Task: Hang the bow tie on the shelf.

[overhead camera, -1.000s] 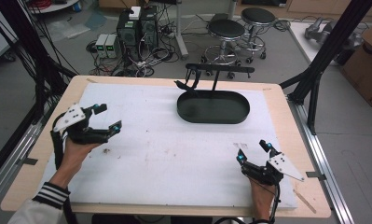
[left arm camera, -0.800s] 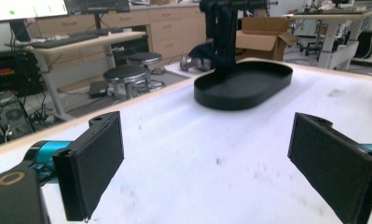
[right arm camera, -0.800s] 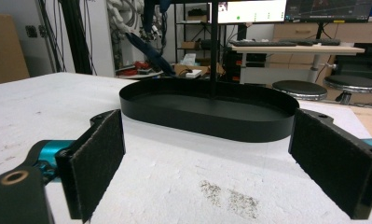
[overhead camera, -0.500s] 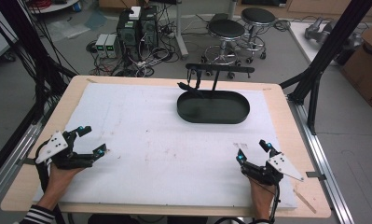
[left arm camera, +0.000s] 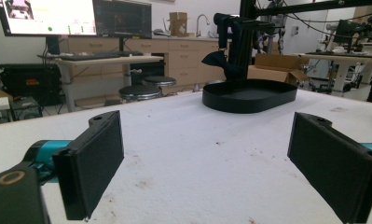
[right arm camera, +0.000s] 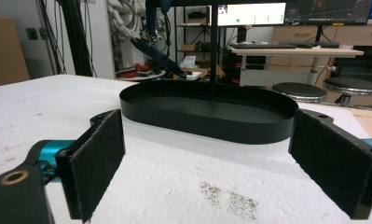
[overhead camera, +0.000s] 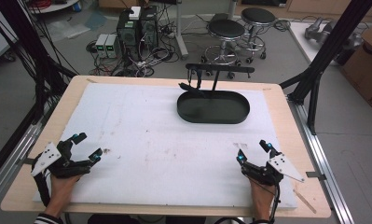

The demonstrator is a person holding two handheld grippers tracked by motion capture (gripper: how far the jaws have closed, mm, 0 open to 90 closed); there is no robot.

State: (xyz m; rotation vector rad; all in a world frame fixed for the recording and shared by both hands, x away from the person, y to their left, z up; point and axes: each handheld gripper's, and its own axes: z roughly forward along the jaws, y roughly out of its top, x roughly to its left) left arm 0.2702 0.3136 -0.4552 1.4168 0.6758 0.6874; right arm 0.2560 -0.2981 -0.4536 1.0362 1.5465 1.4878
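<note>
1. I am holding my left gripper (overhead camera: pixel 83 149) near the white foam board's (overhead camera: pixel 141 140) front left corner, jaws wide apart, gripping nothing.
2. I am holding my right gripper (overhead camera: pixel 252 150) front right, likewise spread.
3. The black oval metal tray (overhead camera: pixel 213 108) is sitting well beyond both.

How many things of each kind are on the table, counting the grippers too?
Grippers: 2, left gripper and right gripper, both open.
Black oval tray: 1.
Black stand over the tray: 1.
White foam sheet: 1.
Total: 5.
</note>
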